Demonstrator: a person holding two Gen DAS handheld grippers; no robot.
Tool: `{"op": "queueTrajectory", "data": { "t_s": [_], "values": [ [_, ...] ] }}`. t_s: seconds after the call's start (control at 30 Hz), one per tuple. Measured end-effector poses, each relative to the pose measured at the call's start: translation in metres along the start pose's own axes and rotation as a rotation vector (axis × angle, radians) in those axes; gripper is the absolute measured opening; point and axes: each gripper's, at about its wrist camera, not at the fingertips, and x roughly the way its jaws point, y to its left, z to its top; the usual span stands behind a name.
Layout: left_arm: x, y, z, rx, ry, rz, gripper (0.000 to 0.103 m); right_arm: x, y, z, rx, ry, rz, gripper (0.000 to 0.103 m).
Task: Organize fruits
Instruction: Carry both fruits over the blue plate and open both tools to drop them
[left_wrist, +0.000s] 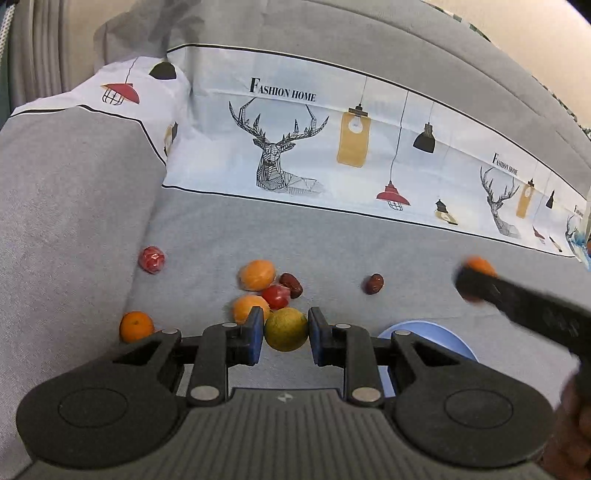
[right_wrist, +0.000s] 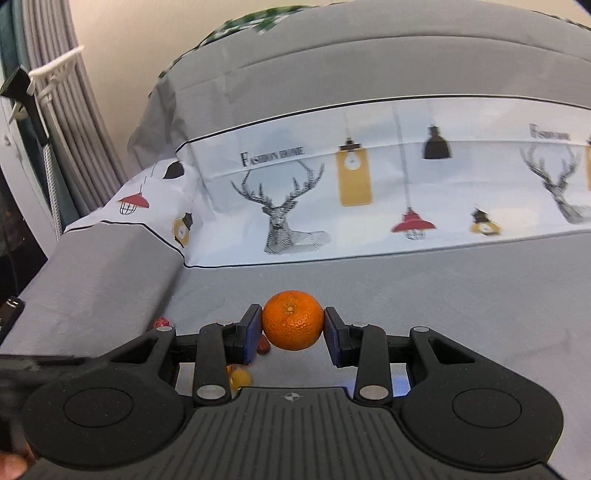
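Both wrist views face sofa (left_wrist: 258, 229) backrest, close.

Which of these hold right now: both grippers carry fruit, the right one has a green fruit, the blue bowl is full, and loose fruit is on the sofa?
1. Both grippers hold fruit. True: the left gripper and right gripper each clamp one.
2. The right holds a green fruit. False: it holds an orange mandarin; the yellow-green fruit is in the left.
3. The blue bowl is full. False: its visible part is bare.
4. Loose fruit lies on the sofa seat. True.
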Motion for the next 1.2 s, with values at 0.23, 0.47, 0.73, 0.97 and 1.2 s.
{"op": "queueTrajectory", "data": {
  "t_s": [0.23, 0.47, 0.73, 0.97, 1.2],
  "values": [
    [0.010, -0.004, -0.001, 0.031, 0.010, -0.001, 0.028, -0.019, -0.031, -0.029, 0.052, 0.052, -0.079, 0.038],
    [0.017, -0.014, -0.004, 0.065, 0.006, -0.017, 0.028, -0.020, -0.049, -0.037, 0.058, 0.068, -0.125, 0.038],
    [0.025, -0.024, -0.008, 0.096, 0.011, -0.030, 0.028, -0.025, -0.058, -0.041, 0.061, 0.068, -0.126, 0.038],
    [0.035, -0.035, -0.011, 0.121, 0.024, -0.034, 0.028, -0.033, -0.061, -0.040, 0.075, 0.052, -0.127, 0.038],
    [0.043, -0.041, -0.015, 0.143, 0.043, -0.032, 0.028, -0.041, -0.059, -0.039, 0.059, 0.040, -0.125, 0.038]
  ]
}}
